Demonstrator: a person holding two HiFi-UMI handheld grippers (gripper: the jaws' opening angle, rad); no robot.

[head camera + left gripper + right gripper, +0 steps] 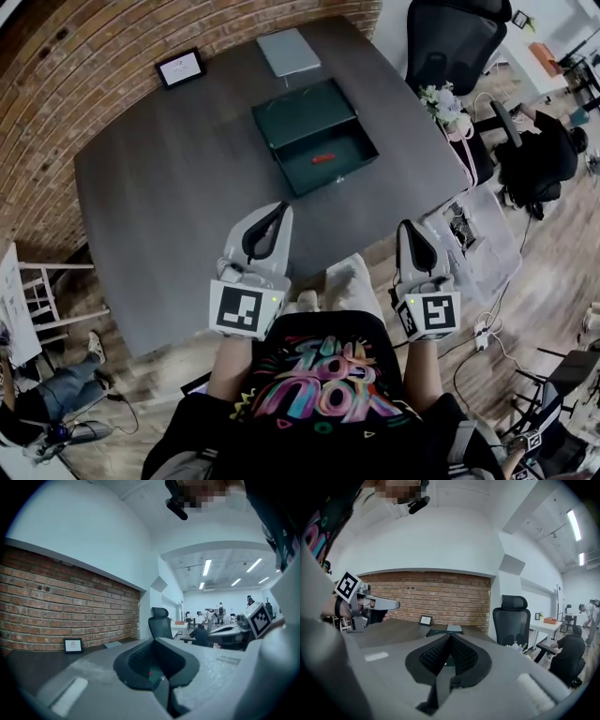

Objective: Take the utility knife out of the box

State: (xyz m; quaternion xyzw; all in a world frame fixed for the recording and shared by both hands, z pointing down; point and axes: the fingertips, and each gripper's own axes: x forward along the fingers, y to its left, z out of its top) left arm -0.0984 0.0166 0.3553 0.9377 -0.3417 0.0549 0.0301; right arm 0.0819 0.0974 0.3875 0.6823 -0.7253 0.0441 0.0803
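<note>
An open dark green box (292, 114) lies on the far middle of the dark grey table (159, 178). A small red utility knife (323, 158) rests on the box's floor. My left gripper (278, 208) hovers over the table's near edge, pointing toward the box, its jaws together and empty. My right gripper (411, 228) is level with it to the right, just off the table's corner, also shut with nothing held. In the left gripper view the shut jaws (157, 641) frame a red speck of the knife (151, 672). The right gripper view shows its jaws (450, 635) meeting at the tips.
A grey flat case (289, 52) and a small framed picture (180, 67) sit at the table's far edge by the brick wall. A black office chair (455, 37), flowers (441, 103) and a seated person (539, 155) are to the right.
</note>
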